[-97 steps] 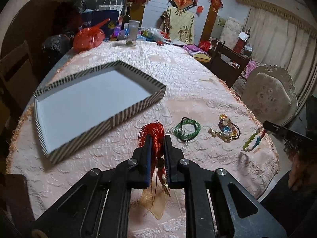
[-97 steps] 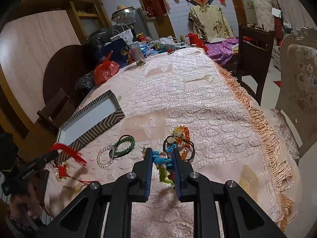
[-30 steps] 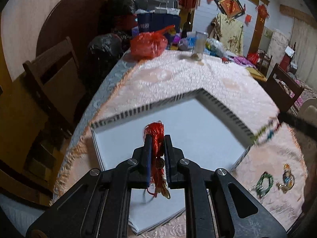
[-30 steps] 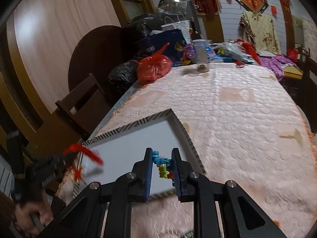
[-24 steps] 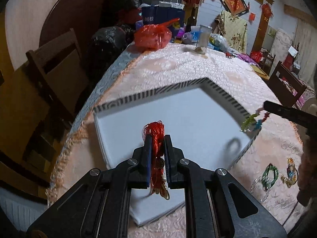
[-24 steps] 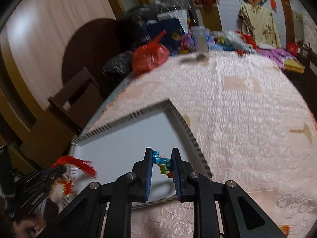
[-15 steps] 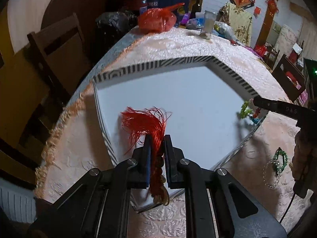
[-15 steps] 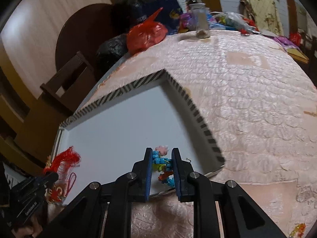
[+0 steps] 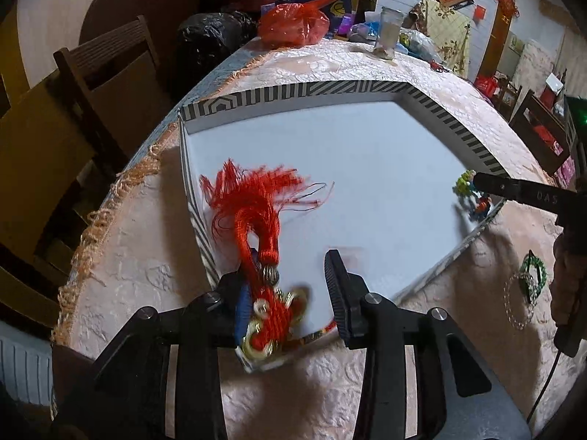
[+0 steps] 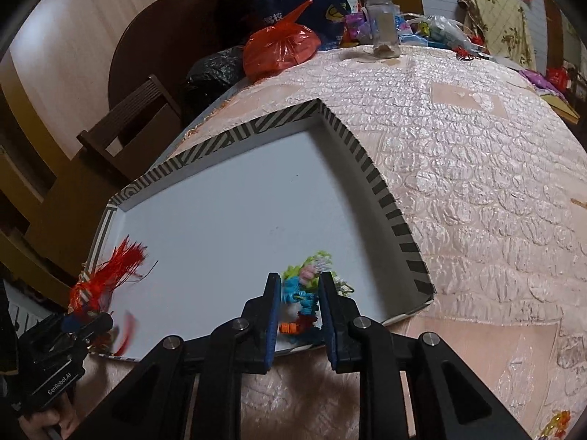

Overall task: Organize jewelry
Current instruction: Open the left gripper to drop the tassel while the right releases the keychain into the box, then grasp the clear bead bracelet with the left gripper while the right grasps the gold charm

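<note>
A shallow white tray with a striped rim (image 9: 341, 90) (image 10: 370, 172) lies on the pink tablecloth. My left gripper (image 9: 290, 286) is open over the tray's near left corner. The red tassel charm (image 9: 256, 227) drops from it onto the tray, its knot blurred. It also shows in the right wrist view (image 10: 110, 271). My right gripper (image 10: 299, 304) is over the tray's near right edge, jaws slightly parted around the colourful beaded bracelet (image 10: 304, 293), which spills onto the tray. That bracelet also shows in the left wrist view (image 9: 473, 194).
A green bracelet and a clear bead bracelet (image 9: 528, 286) lie on the cloth right of the tray. A red bag (image 10: 279, 51), a jar (image 10: 383, 33) and clutter stand at the far end. Wooden chairs (image 9: 102, 84) stand left of the table.
Both grippers moved from the loose jewelry to over the tray and came lower. My left gripper has opened and let the tassel fall. My right gripper's jaws have parted a little.
</note>
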The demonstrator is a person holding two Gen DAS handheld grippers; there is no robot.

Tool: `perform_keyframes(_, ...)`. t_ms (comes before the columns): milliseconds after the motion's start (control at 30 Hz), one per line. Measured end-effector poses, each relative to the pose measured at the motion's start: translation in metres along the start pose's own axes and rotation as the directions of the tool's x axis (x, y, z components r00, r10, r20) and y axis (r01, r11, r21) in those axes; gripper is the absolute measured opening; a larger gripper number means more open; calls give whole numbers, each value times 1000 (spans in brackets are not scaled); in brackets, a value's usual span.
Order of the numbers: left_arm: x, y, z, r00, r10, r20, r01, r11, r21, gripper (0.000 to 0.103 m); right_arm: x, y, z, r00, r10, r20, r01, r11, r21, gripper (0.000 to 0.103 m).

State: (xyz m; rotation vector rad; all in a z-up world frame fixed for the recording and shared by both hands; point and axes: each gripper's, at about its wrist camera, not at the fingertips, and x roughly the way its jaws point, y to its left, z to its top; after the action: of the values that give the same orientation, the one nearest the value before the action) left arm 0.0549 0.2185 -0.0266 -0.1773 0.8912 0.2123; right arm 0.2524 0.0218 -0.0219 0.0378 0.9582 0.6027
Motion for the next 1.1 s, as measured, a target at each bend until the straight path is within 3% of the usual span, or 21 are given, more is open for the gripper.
perform_keyframes(300,-9,-8,-11,1000,-13,-17,13,1000,-15,39,-19,2,-9,999,-3,35,3,1000,-3,27)
perform_keyframes(467,-10,-10,-7,1000,5,-24,-6,1000,-13,41,-60,-6,-10,993,-28,117,25,999,21,27)
perform_keyframes(600,-25,-11,8,999,24,29,-24,1000,-8,52,-109,-30,-25,982,-94,166,84,994,67,27)
perform_keyframes(733,-46,-23,16,996,23,90,-24,1000,9,59,-158,-63,-61,965,-164,206,138,981,135,32)
perform_keyframes(900,-63,-64,2,991,-66,114,56,995,87,61,-197,-96,-116,946,-242,216,199,959,202,33)
perform_keyframes(967,-62,-81,-6,990,-99,100,87,989,116,61,-203,-105,-138,946,-254,201,208,952,226,33)
perform_keyframes(1100,-55,-124,-23,986,-160,55,147,969,200,61,-202,-115,-177,948,-307,86,278,928,248,33)
